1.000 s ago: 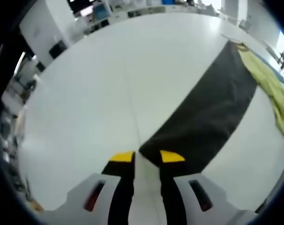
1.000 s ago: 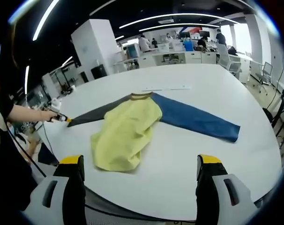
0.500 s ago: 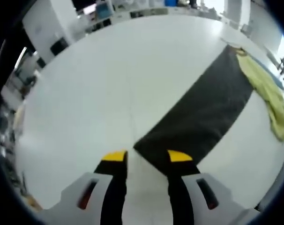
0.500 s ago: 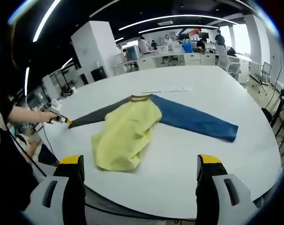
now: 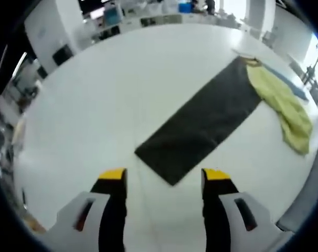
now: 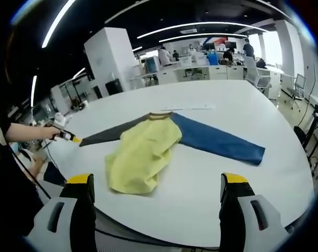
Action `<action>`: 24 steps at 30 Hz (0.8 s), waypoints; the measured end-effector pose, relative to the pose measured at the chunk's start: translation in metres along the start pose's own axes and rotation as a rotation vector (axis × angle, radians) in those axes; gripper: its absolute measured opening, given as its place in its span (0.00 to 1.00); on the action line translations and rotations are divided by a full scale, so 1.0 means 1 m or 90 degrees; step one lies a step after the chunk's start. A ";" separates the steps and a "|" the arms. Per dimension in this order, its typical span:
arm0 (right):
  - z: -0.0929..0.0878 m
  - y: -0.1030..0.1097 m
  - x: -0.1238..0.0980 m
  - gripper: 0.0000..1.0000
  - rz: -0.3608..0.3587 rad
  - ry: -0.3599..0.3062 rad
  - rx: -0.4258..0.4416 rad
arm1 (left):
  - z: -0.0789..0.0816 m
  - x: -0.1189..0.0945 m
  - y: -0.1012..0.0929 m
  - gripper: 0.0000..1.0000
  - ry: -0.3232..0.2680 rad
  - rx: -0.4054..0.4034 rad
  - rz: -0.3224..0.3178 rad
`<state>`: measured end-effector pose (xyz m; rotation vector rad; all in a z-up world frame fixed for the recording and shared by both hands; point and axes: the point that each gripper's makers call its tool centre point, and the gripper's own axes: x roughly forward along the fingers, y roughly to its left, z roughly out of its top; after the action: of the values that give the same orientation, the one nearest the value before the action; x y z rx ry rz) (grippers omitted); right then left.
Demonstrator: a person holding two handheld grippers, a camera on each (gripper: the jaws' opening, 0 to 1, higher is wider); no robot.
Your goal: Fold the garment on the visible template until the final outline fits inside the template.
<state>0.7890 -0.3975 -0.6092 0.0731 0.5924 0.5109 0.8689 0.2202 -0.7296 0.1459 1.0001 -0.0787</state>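
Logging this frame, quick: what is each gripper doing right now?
Left gripper: open, holding nothing, just short of the dark sleeve.
Right gripper: open, holding nothing.

white table, garment spread flat

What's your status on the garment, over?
Both hand-held grippers open: left just off the dark sleeve cuff, right holding nothing. Garment unfolded on white table, yellow body bunched, blue sleeve spread. Nothing in the way.

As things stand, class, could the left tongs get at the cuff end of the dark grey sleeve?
Probably yes. The left tongs stand open, and the dark grey sleeve ends just ahead of their tips, flat on the white table. Nothing lies between them, so a short push forward should do.
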 end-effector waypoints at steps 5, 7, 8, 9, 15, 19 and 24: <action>0.002 -0.008 -0.009 1.00 -0.003 -0.010 -0.005 | -0.016 -0.014 -0.015 0.63 0.003 0.004 -0.015; 0.002 -0.009 -0.012 1.00 -0.003 -0.012 -0.007 | -0.021 -0.023 -0.024 0.66 0.003 0.003 -0.021; 0.002 -0.010 -0.013 1.00 -0.003 -0.012 -0.009 | -0.023 -0.026 -0.027 0.68 0.002 0.002 -0.023; 0.002 -0.011 -0.014 1.00 -0.002 -0.011 -0.011 | -0.026 -0.032 -0.033 0.68 0.001 0.000 -0.026; 0.006 -0.018 -0.019 1.00 -0.001 -0.017 -0.023 | -0.032 -0.060 -0.055 0.77 -0.009 -0.008 -0.038; 0.010 -0.020 -0.020 1.00 0.005 -0.026 -0.027 | -0.032 -0.077 -0.069 0.83 -0.028 -0.021 -0.045; 0.008 -0.019 -0.022 1.00 0.016 -0.029 -0.031 | -0.027 -0.097 -0.091 0.91 -0.059 -0.040 -0.067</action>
<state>0.7861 -0.4241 -0.5946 0.0462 0.5356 0.5462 0.7820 0.1347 -0.6703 0.0320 0.9164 -0.1494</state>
